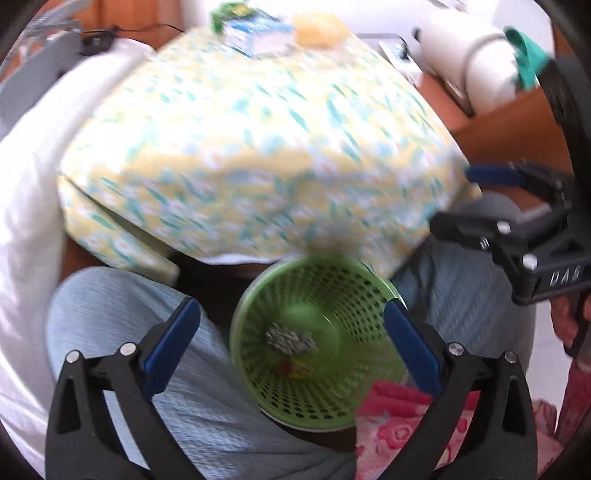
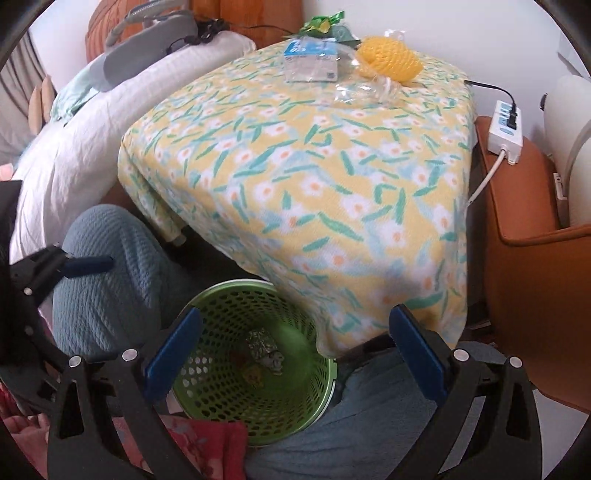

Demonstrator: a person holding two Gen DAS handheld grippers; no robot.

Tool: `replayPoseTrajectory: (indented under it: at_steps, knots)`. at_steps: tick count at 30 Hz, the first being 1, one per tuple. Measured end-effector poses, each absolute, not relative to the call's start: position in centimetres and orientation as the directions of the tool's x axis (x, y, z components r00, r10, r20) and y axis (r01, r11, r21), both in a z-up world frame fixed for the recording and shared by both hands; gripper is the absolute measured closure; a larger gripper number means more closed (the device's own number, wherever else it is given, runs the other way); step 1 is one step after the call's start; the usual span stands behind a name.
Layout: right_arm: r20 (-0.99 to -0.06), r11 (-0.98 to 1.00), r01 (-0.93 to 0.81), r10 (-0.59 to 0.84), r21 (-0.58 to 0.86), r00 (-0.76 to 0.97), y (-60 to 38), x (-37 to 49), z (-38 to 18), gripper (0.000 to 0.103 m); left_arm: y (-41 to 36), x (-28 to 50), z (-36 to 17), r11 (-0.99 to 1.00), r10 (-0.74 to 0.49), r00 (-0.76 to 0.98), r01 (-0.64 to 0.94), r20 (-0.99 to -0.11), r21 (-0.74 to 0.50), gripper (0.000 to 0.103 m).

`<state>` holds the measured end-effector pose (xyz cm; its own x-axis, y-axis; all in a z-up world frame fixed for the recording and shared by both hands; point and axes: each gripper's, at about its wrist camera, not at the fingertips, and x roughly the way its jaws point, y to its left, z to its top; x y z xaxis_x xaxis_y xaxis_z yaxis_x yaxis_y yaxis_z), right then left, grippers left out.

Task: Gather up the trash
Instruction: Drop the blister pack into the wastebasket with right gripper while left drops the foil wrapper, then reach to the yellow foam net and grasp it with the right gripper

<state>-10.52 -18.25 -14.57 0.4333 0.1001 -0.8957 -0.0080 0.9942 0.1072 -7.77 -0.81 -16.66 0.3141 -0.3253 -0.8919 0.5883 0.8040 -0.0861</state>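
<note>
Evidently the green perforated plastic waste basket (image 2: 255, 365) sits between the person's knees, under the near edge of the table with the yellow flowered cloth (image 2: 303, 177), so trash drops straight in (a crumpled silvery foil wad (image 2: 264, 349) already lies at its bottom). Both the left claw (image 1: 291, 341) and right claw (image 2: 295, 345) hang above it, spread and empty. Remaining trash, a blue-and-white packet (image 2: 311, 61), a yellow foam net (image 2: 391, 62) and a green wrapper (image 2: 323, 24), waits at the table's far edge.

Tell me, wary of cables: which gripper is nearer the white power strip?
Right: the right gripper sits on the power strip's side of the basket; the left gripper hangs across it, bedside.
</note>
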Motion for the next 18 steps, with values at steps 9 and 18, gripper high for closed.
replayPoseTrajectory:
  at_steps: [9, 18]
  knots:
    - [-0.879, 0.991, 0.026, 0.101, 0.128, 0.466, -18.9, -9.2, -13.6, 0.003, 2.5, -4.1, -12.7, 0.892, -0.275, 0.481, 0.451, -0.832, -0.035, 0.008]
    - [-0.845, 0.986, 0.080, 0.081, 0.145, 0.529, -19.7, -5.0, -11.9, 0.003, 3.8, -0.6, -9.6, 0.928, -0.269, 0.560, 0.368, -0.784, -0.055, 0.008]
